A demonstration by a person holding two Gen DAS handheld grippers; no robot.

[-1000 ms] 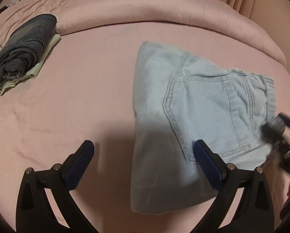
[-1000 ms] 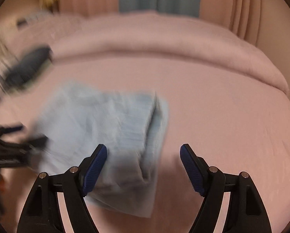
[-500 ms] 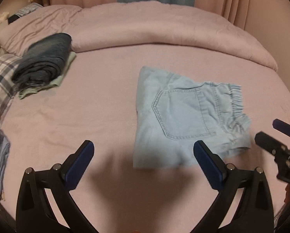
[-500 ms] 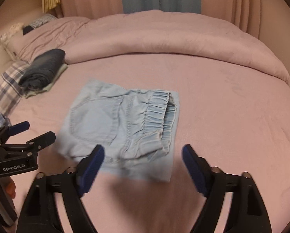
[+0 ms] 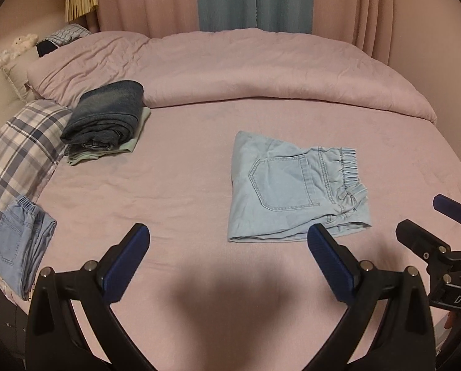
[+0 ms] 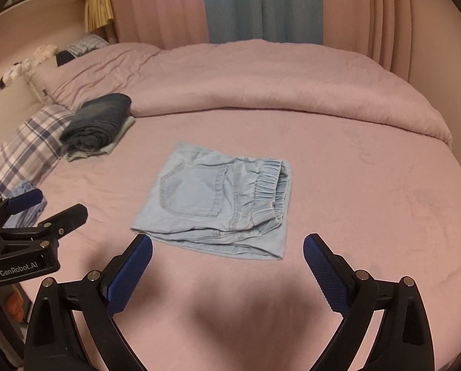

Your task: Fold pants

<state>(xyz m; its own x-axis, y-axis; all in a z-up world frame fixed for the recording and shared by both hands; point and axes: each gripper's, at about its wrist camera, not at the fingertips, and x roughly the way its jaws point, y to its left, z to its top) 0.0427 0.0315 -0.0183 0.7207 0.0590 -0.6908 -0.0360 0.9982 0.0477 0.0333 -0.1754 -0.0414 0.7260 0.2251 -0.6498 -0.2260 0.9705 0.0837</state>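
Light-blue folded pants (image 6: 218,204) lie just beyond the opening right claw (image 6: 227,266).

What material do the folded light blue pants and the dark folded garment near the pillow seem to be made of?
The light blue pants look like thin, soft denim with a matte, washed finish: contrast stitching outlines the back pocket, and the elastic waistband is gathered. The dark folded garment looks like heavier dark denim, faded in patches; its thick rolled layers suggest a stiff cloth, though the weave is too small to confirm.
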